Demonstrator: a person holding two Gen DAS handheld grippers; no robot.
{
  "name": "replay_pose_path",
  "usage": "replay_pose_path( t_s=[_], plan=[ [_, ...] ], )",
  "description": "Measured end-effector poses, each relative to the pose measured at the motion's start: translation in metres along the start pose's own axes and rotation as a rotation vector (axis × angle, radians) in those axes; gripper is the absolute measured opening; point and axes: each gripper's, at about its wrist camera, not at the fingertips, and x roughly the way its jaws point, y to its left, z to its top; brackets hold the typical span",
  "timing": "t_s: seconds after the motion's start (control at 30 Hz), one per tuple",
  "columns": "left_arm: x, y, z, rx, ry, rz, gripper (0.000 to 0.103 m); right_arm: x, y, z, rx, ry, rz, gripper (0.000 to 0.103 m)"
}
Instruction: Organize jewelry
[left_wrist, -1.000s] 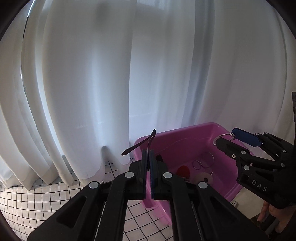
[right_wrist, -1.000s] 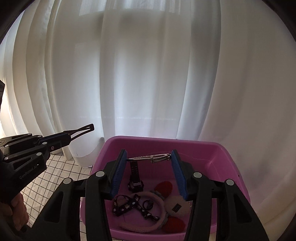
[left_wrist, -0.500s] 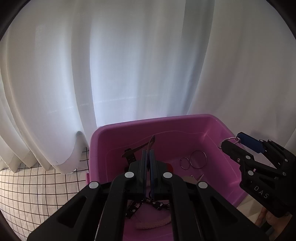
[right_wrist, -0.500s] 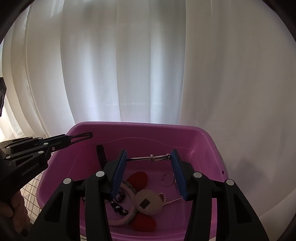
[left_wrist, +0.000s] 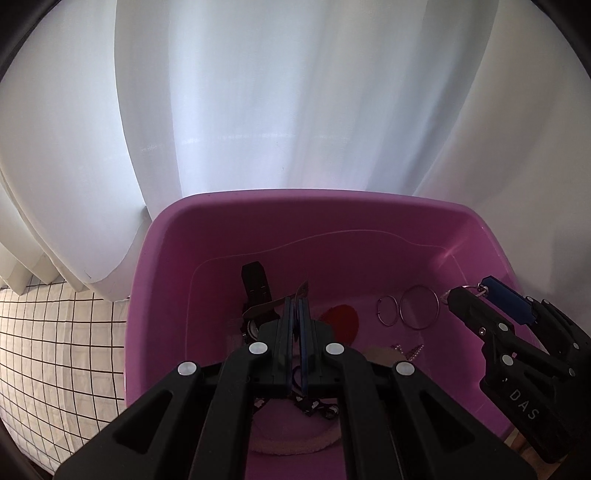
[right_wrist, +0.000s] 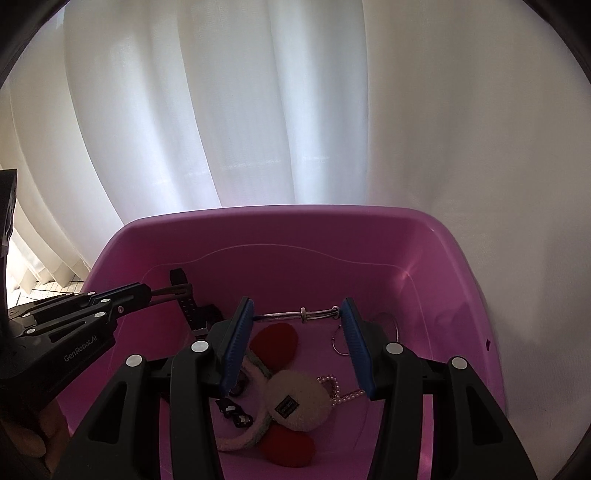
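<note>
A pink plastic tub (left_wrist: 332, 210) (right_wrist: 280, 229) holds jewelry: a black watch (left_wrist: 256, 286) (right_wrist: 186, 299), silver hoop rings (left_wrist: 419, 306), a red and cream fuzzy headband (right_wrist: 291, 402), a pearl chain (right_wrist: 347, 397). My left gripper (left_wrist: 294, 306) is shut on a thin dark hair clip (left_wrist: 273, 304) and holds it over the tub's inside; it also shows in the right wrist view (right_wrist: 147, 293). My right gripper (right_wrist: 297, 315) is shut on a silver bangle (right_wrist: 301, 314) spanning its blue pads, above the tub; it also shows in the left wrist view (left_wrist: 467, 291).
White curtains (left_wrist: 295, 110) hang right behind the tub. A white cloth with a black grid (left_wrist: 55, 339) covers the surface to the left of the tub.
Both grippers have moved forward and down over the tub with their items still held. The left one swung right from over the grid cloth to above the tub.
</note>
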Motion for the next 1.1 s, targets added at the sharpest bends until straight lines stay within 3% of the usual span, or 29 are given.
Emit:
replay_pose_path(
  t_s=[0.27,0.3,0.33,0.37,0.4,0.43,0.47,0.5,0.67,1.1],
  plan=[
    [0.015,0.001,0.001,-0.027,0.068,0.032,0.004,0.023,-0.003,0.007,0.014,0.064,0.001,0.048],
    [0.018,0.0,0.001,-0.032,0.071,0.035,0.004,0.025,-0.003,0.007,0.017,0.075,0.003,0.049],
    [0.018,0.001,0.001,-0.036,0.072,0.041,0.006,0.026,-0.003,0.007,0.019,0.083,0.002,0.057],
    [0.016,0.0,0.0,-0.037,0.074,0.048,0.016,0.026,-0.004,0.007,0.021,0.081,-0.001,0.062],
    [0.016,0.001,0.0,-0.04,0.077,0.055,0.04,0.026,-0.003,0.007,0.021,0.075,-0.005,0.068],
    [0.014,0.001,0.0,-0.048,0.074,0.061,0.054,0.025,-0.003,0.007,0.02,0.072,-0.01,0.071],
    [0.01,0.003,0.0,-0.06,0.06,0.064,0.077,0.025,-0.003,0.007,0.018,0.073,-0.016,0.071],
    [0.006,0.004,0.0,-0.072,0.039,0.074,0.082,0.026,-0.003,0.006,0.02,0.076,-0.029,0.072],
    [0.001,0.004,-0.001,-0.085,0.055,0.085,0.089,0.024,-0.004,0.003,0.029,0.078,-0.038,0.072],
    [-0.01,0.012,-0.001,-0.085,0.049,0.135,0.09,0.026,-0.001,0.003,0.01,0.075,-0.056,0.072]
  ],
)
